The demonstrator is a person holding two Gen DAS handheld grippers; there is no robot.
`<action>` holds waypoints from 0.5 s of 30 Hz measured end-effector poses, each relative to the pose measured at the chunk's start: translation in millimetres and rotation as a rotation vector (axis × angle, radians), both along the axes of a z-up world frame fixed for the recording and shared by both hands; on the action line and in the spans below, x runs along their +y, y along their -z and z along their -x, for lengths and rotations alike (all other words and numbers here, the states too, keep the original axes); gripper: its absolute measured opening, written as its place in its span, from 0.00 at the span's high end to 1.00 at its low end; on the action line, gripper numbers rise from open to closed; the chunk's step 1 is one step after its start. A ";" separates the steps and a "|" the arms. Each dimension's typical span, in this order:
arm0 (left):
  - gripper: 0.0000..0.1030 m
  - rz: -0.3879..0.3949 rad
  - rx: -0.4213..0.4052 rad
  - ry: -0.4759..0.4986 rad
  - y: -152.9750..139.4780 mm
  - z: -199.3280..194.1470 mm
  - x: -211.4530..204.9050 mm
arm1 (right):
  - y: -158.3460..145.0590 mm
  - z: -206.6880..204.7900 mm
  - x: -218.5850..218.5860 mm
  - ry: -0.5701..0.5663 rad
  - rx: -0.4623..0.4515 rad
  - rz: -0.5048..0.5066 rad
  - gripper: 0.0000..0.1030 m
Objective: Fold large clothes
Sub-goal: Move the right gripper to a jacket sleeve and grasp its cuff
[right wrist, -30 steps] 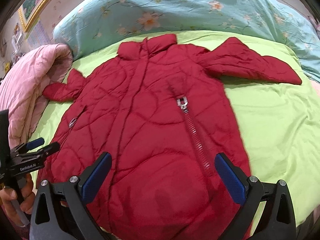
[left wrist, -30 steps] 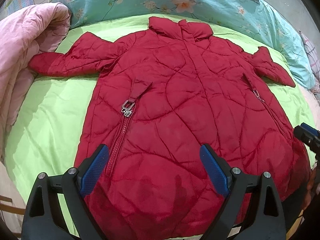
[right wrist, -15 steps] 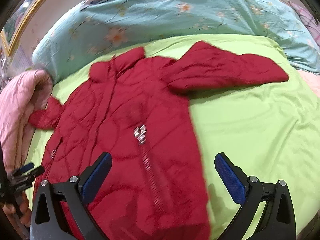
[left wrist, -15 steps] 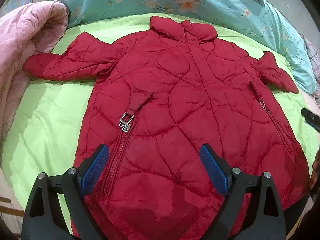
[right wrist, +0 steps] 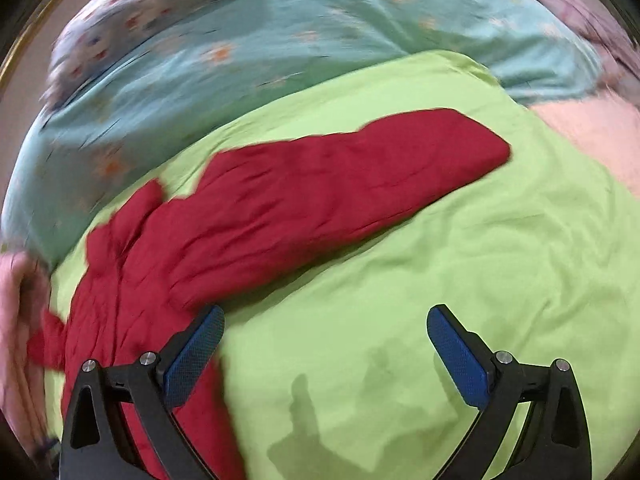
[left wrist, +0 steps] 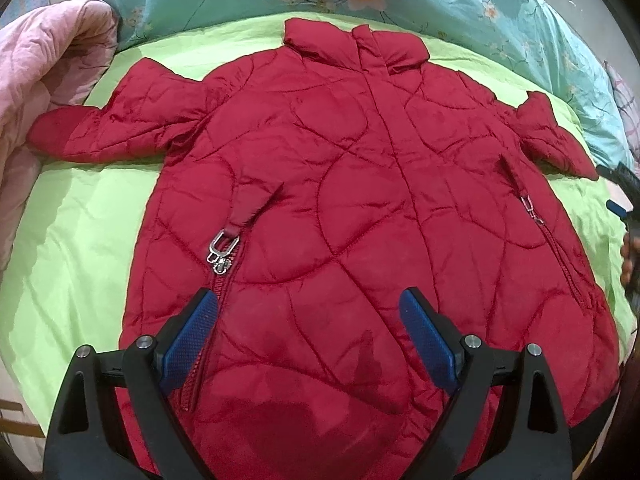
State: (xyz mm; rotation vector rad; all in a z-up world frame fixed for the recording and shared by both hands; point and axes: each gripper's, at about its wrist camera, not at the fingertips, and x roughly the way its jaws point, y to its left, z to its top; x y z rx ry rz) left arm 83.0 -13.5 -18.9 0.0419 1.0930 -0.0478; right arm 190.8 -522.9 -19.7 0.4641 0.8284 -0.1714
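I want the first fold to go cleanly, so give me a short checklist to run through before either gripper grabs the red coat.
1. Red coat lies flat, front up, on the green sheet: ok.
2. Both sleeves spread out to the sides, not tucked under: ok; the sleeve on the right lies straight.
3. Left gripper open and empty above the hem: ok.
4. Right gripper open and empty: ok, but it points mostly at bare sheet beside the coat, not at a sleeve or edge.
5. Pink quilt clear of the left cuff: not ok, they look to be touching.
6. Front zipped shut: cannot tell.
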 end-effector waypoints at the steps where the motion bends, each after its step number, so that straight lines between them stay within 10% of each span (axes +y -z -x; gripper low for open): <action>1: 0.10 -0.004 0.002 0.001 1.0 -1.3 -0.7 | 1.7 -3.3 -9.6 0.019 -0.001 -0.002 0.02; 15: 0.10 -0.039 0.036 0.011 19.4 -16.1 -12.6 | 41.7 -49.5 -112.6 0.210 -0.041 -0.209 0.31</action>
